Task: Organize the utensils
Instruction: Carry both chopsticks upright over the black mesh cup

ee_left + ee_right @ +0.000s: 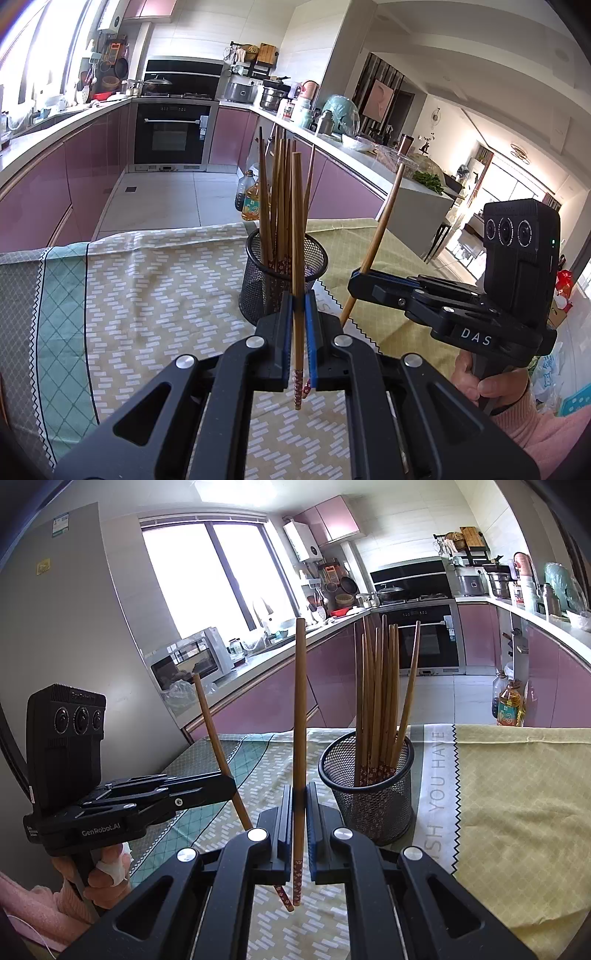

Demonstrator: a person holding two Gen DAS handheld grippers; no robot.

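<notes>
The left hand-held gripper (297, 295) is clamped tight on a single wooden chopstick (297, 229), which stands nearly upright between its blue pads, patterned end hanging below the jaws. In the right wrist view the same gripper (231, 781) shows from the side, its chopstick (212, 731) leaning a little, and a hand (105, 871) with a bandaged finger grips its handle.

The right hand-held gripper (299, 790) is likewise closed hard on one chopstick (300, 709), held close to vertical with its decorated end just under the jaws. From the left wrist camera that gripper (354, 280) appears side-on with its chopstick (384, 221) tilted, and a hand (480, 384) in a pink sleeve holds the handle.

Just beyond both grippers stands the black mesh holder (369, 786), upright on the table (517, 812). It holds a bundle of chopsticks (376, 686), patterned ends down, fanned slightly apart at the top. The left gripper sits to the left of the mesh holder (280, 273) and slightly nearer the person; the right gripper is beside it on the other side.

Under the holder lies a patterned cloth (147, 295), with a yellow-green cloth (524, 782) to the holder's right. Past the holder, on the floor, stand oil bottles (508, 705).
</notes>
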